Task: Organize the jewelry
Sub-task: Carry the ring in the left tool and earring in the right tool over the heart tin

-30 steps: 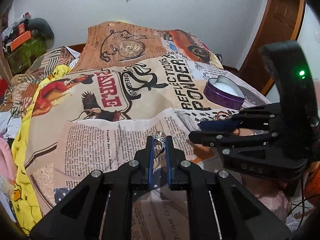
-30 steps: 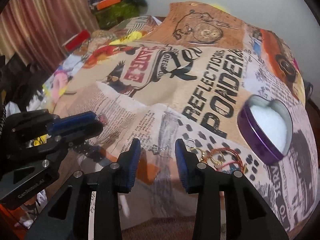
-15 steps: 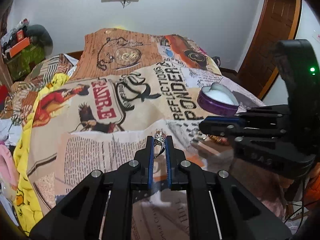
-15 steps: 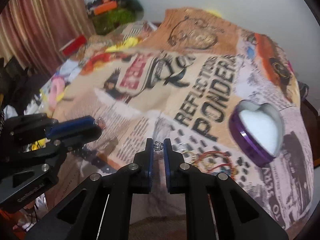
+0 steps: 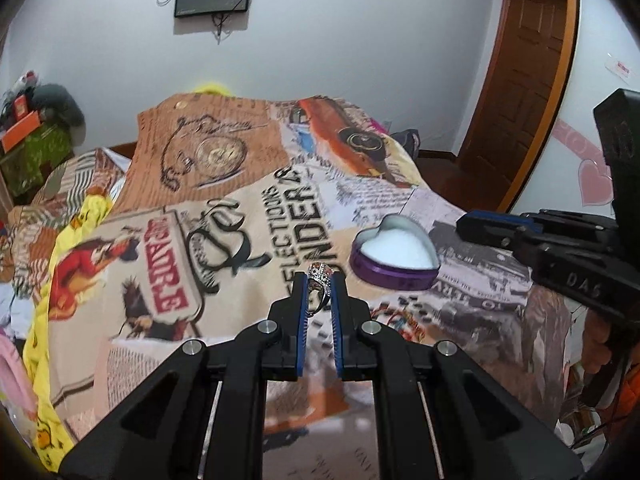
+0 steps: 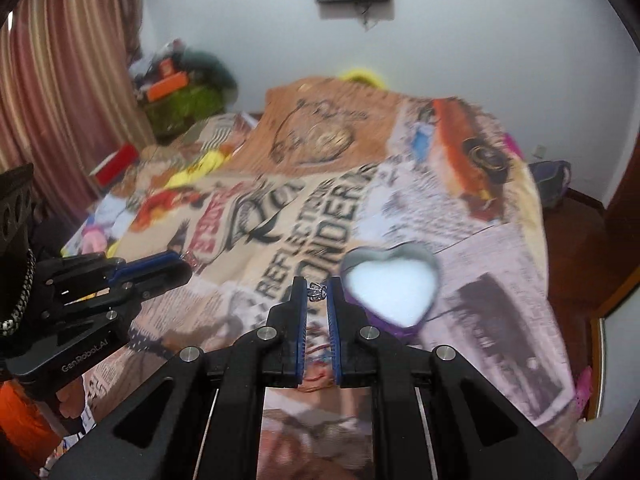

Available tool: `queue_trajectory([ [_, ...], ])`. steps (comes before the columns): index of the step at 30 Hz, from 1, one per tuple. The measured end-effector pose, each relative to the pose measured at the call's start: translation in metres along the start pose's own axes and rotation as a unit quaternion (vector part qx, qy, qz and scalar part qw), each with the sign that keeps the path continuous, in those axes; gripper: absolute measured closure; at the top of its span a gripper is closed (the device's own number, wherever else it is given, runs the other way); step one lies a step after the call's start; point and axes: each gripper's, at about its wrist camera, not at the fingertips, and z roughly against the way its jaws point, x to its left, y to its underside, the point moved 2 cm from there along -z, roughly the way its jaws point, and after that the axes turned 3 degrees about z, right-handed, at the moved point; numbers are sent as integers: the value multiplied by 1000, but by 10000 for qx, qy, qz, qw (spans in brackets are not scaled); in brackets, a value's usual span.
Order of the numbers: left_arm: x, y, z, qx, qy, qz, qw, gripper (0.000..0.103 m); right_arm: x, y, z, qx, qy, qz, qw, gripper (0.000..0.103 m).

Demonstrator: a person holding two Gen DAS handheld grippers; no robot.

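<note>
Your left gripper (image 5: 320,280) was clamped on a jewelled ring (image 5: 319,285), the ring standing upright between the blue pads with its stone cluster poking just above the tips. Ahead of those tips and a little to their right sat the heart-shaped purple tin (image 5: 394,258), lid off, its white lining showing, resting on the printed bedspread (image 5: 224,248). Below the tin, just right of the left fingers, a tangle of orange and gold jewellery (image 5: 400,318) lay on the cloth.

Your right gripper (image 6: 318,290) had closed to a narrow gap and pinched a small silver piece (image 6: 316,292) at its very tips; the picture there was blurred, so it looked like an earring, but I cannot say for sure. From that gripper the tin (image 6: 394,292) lay immediately to the right of the fingertips, nearly beside them. Your left tool reached in from the far left of that view, well apart from the right one, ring glinting at its end.
</note>
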Motion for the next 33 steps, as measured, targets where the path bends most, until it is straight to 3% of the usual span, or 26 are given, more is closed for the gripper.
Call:
queue_trajectory([
  [17, -35, -42, -49, -47, 217, -453, 9987, 94, -60, -16, 16, -580, 281, -616, 9960, 94],
  [33, -49, -43, -112, 644, 629, -580, 9942, 94, -77, -2, -40, -16, -5, -765, 9971, 94],
])
